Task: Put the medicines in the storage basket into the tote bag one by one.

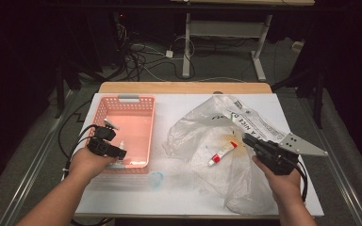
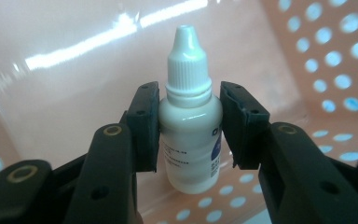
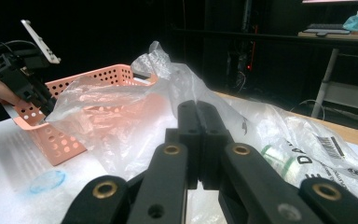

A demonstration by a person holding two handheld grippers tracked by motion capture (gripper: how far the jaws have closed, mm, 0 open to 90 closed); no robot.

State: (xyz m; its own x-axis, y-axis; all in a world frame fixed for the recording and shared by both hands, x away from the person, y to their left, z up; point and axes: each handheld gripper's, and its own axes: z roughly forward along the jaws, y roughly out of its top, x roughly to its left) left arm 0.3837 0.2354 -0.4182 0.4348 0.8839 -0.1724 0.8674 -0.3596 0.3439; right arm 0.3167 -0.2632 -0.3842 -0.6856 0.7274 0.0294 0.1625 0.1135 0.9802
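Note:
A small white dropper bottle [image 2: 189, 135] with a ribbed white cap stands upright between the black pads [image 2: 144, 121] of my left gripper [image 2: 189, 93], which is shut on its body just below the cap. In the high view this gripper [image 1: 118, 153] reaches into the near end of the pink perforated basket [image 1: 127, 99], and the bottle [image 1: 121, 145] shows at its tip. My right gripper [image 1: 246, 137] hovers over the crumpled clear plastic bag [image 1: 202, 127]. Its jaws [image 3: 199, 105] are pressed together with nothing between them. A red and white tube [image 1: 222, 153] lies in the bag.
The basket wall [image 2: 307, 70] surrounds the bottle closely. The bag [image 3: 135, 107] rises high between the right gripper and the basket [image 3: 74, 77]. A faint blue ring [image 1: 156, 179] marks the white table [image 1: 122, 197] near the front. Beyond the table are cables and desk legs.

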